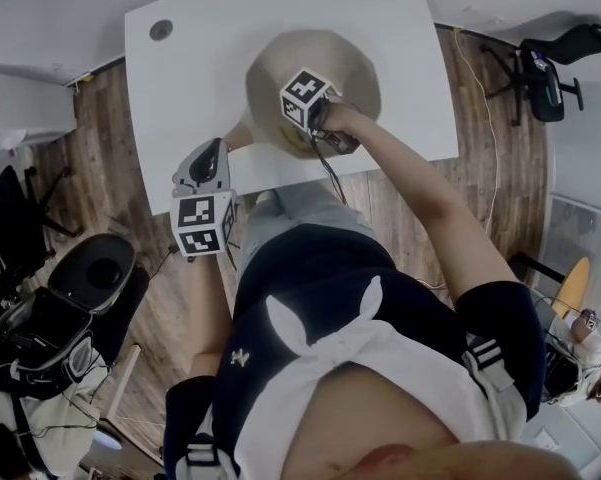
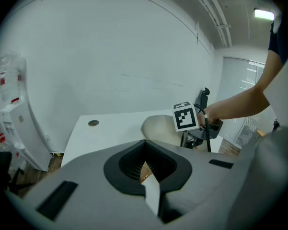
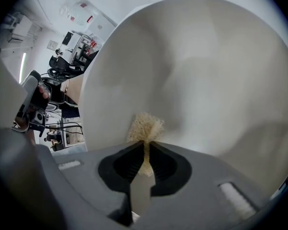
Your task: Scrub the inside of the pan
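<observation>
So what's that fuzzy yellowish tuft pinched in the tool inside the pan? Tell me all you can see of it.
It is a small scrub pad, pale straw-yellow, coarse and fibrous, with a frayed, fluffy edge. The right gripper is shut on it. Its lower part is squeezed thin between the jaws and its top fans out beyond them. That free end seems to rest against the cream inner wall of the pan. Nothing else touches it.
</observation>
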Available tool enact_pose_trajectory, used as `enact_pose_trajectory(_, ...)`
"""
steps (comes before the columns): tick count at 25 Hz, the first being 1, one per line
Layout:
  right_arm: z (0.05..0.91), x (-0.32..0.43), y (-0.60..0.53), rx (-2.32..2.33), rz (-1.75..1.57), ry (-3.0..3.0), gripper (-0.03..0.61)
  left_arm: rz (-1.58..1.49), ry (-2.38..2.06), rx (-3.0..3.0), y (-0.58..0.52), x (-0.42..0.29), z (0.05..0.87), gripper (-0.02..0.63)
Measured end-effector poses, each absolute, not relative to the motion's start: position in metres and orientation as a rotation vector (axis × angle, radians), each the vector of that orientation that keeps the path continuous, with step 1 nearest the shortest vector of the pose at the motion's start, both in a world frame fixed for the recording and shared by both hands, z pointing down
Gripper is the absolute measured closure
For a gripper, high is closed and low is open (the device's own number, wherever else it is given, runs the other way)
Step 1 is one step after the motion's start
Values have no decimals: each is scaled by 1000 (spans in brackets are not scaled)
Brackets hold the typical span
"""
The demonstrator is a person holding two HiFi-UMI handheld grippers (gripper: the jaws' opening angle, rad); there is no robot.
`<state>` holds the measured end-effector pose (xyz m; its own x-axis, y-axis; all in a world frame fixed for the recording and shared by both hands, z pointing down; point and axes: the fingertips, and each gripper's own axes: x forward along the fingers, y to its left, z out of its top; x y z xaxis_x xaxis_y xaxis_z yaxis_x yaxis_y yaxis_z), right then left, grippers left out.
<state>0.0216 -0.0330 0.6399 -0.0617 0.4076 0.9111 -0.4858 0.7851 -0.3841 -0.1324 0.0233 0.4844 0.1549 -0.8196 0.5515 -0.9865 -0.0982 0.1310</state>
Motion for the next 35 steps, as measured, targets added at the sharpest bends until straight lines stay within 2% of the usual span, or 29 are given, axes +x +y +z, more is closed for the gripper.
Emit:
enact_pose_trajectory(11,649,-2,-48,72,546,-1585,546,478,-1714,1969,13,-139,487,614)
enact_pose_trajectory(24,649,-48,-48,-96,-57,-1754,545,469,-1710,1966,19,-159,495,614)
enact_pose_trajectory(35,644,-70,-62,-77,-121,-1865,545,468,-1696,1956,19,-163,493,614)
